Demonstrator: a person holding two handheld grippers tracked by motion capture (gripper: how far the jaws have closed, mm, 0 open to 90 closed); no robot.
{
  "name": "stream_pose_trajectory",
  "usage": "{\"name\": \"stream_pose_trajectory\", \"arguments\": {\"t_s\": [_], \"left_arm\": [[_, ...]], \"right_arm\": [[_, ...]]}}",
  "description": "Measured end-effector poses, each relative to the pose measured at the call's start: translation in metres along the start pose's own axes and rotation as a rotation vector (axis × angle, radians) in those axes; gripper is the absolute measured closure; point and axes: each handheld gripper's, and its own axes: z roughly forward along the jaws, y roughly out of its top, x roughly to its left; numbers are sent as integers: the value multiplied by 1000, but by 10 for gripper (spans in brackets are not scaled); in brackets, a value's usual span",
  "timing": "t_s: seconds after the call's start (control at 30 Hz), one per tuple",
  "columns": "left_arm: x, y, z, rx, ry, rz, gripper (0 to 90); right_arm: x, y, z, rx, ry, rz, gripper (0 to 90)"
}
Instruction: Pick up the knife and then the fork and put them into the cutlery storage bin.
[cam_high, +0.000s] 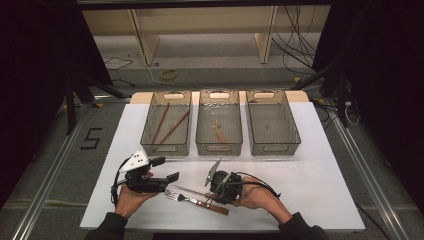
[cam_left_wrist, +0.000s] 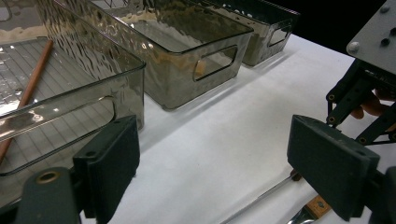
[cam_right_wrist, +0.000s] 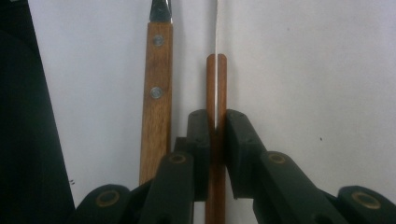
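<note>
Right tool (cam_right_wrist: 216, 126): jaws pinched on the knife handle (cam_right_wrist: 216, 84), which runs straight up between the pads; the wood shows above and below the grip.
Knife: thin wooden handle seen edge-on, a pale metal strip down its middle; blade (cam_high: 192, 190) lies on the white surface (cam_high: 310, 165), pointing toward the left tool.
Fork (cam_right_wrist: 157, 93): just beside the knife, parallel to it, outside the jaws; wider wooden handle with two rivets. In the high view it lies flat, tines (cam_high: 172, 194) toward the left tool, handle end nearest the person.
Right hand (cam_high: 257, 192): wrapped around the right tool, low over the surface at the near edge.
Left tool (cam_high: 165, 169): jaws wide, nothing between them; held just above the surface, left of the fork tines and clear of them.
Left hand (cam_high: 131, 196): under the left tool.
Bins, far: three clear bins in a row beyond both tools.
Left bin (cam_high: 166, 123): two brown chopsticks (cam_high: 167, 125) inside, slanted.
Middle bin (cam_high: 219, 122): one small wooden-handled piece (cam_high: 218, 131); kind too small to tell.
Right bin (cam_high: 272, 121): contents too faint to tell.
</note>
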Motion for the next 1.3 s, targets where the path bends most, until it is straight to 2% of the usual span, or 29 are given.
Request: {"name": "stream_pose_trajectory", "arguments": {"t_s": [0.13, 0.2, 0.43, 0.67, 0.9, 1.13, 1.2, 1.23, 1.27, 1.3], "left_arm": [[0, 0, 0, 0, 0, 0, 165], [0, 0, 0, 1, 0, 4, 165], [0, 0, 0, 0, 1, 1, 165], [1, 0, -1, -9, 8, 1, 166], [1, 0, -2, -16, 11, 2, 165], [1, 0, -2, -16, 11, -3, 166], [1, 0, -1, -15, 11, -3, 165], [1, 0, -1, -15, 11, -3, 166], [1, 0, -1, -12, 11, 0, 165], [1, 0, -1, -15, 11, -3, 165]], "right_arm": [[-3, 0, -5, -22, 0, 7, 815], [-5, -1, -7, -44, 6, 27, 815], [-11, -4, -13, -55, 9, 71, 816], [-18, -6, -20, -100, 26, 119, 816], [-25, -12, -37, -163, 33, 150, 816], [-34, -19, -57, -223, 7, 190, 816], [-41, -25, -67, -260, -9, 213, 816], [-41, -25, -67, -260, -9, 213, 816], [-46, -29, -73, -279, -11, 244, 816], [-48, -31, -76, -288, -18, 251, 816]]}}
